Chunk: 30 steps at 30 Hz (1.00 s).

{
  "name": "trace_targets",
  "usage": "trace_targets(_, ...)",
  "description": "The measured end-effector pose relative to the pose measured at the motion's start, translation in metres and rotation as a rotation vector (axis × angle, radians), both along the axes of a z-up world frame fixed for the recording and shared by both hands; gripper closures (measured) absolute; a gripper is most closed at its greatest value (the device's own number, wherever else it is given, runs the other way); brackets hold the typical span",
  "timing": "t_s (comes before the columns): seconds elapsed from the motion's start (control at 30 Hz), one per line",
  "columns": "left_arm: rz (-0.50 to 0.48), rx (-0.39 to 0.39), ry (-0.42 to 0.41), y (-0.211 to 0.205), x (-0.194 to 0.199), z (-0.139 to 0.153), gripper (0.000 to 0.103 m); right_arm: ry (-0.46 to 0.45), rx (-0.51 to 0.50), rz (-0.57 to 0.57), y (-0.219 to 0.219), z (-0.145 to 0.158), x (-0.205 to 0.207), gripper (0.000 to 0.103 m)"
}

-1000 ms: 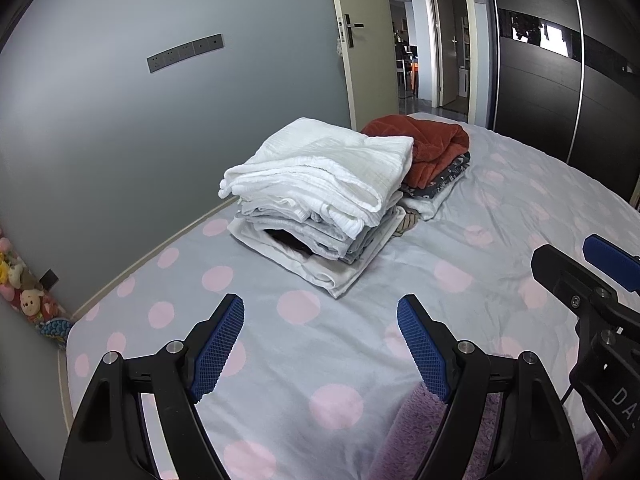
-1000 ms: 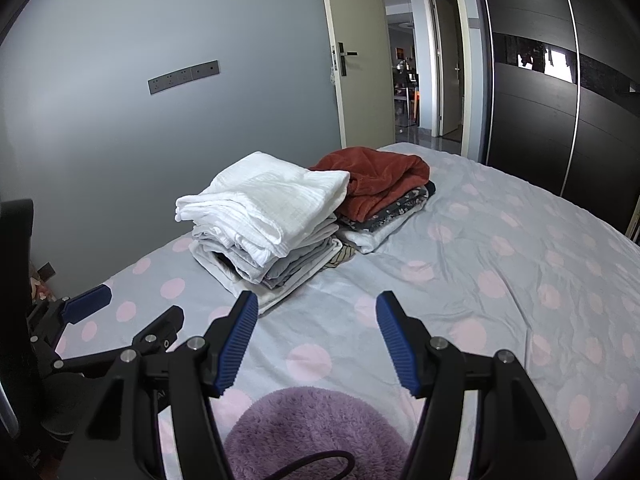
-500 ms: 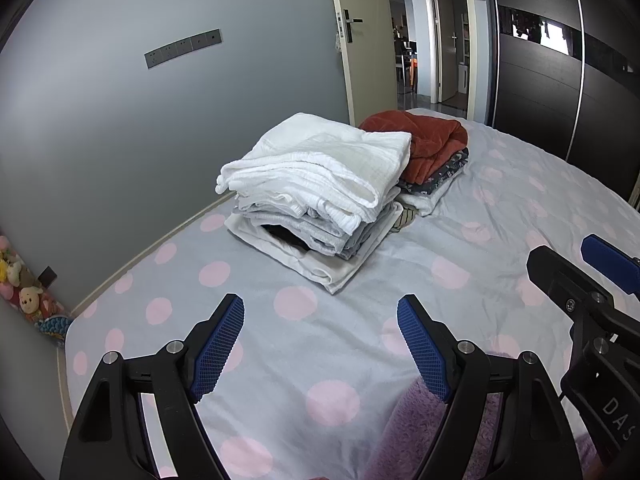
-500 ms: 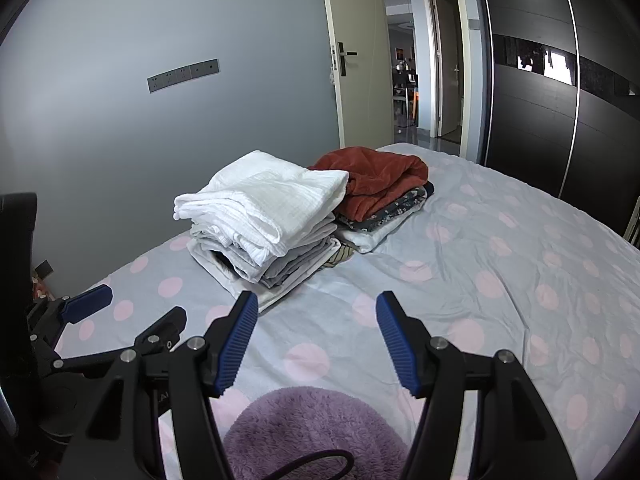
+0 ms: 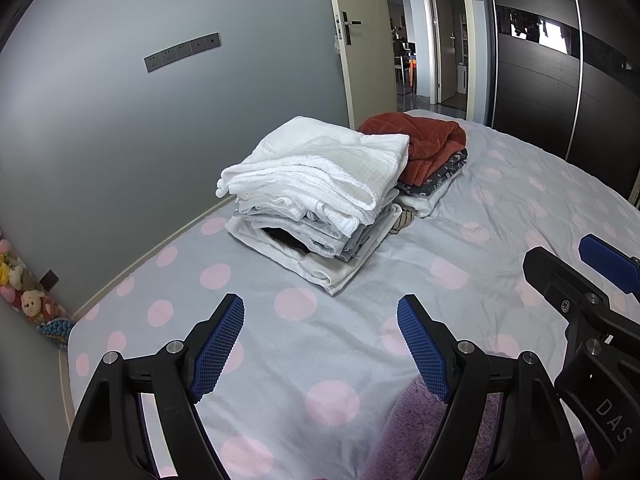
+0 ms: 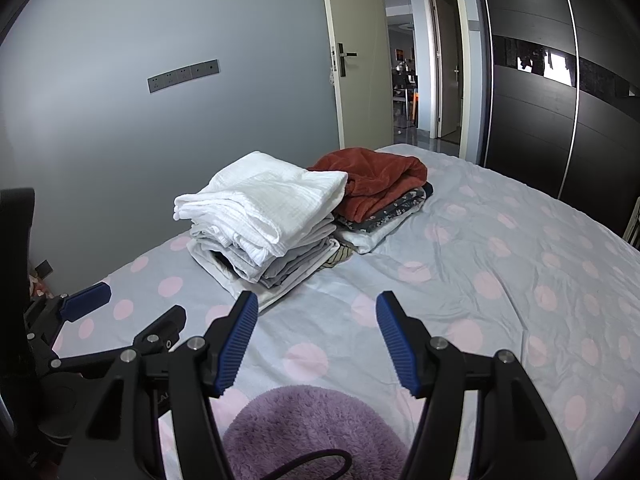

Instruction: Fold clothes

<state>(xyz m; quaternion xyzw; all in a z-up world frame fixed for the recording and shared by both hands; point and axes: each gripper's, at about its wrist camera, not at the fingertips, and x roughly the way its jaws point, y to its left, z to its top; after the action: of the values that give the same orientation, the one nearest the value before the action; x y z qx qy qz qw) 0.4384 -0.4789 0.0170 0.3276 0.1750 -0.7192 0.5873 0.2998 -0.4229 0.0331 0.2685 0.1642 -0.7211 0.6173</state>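
Holding spread above the bed (image 5: pixel 500 208), left gripper (image 5: pixel 320 344) has barely shifted.

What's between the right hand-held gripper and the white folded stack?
Only bare polka-dot bedsheet lies between the right hand-held gripper and the white folded stack, as the right wrist view shows.

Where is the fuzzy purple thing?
The fuzzy purple garment lies on the polka-dot bedsheet at the bottom of the right wrist view, just below the open right gripper, nearer than the white folded stack.
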Motion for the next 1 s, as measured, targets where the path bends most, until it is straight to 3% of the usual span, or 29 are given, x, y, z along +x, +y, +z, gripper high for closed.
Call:
trace_targets(0.5, -0.001, 0.001, 0.007, 0.0023, 0.001, 0.001, 0.023, 0.041, -0.025, -0.002, 0.0053, 0.0024, 0.0041, 0.043)
trace_targets(1.0, -0.011, -0.001, 0.002, 0.0077, -0.0016, 0.0006, 0.023, 0.023, -0.027, 0.018, 0.0072, 0.002, 0.004, 0.043)
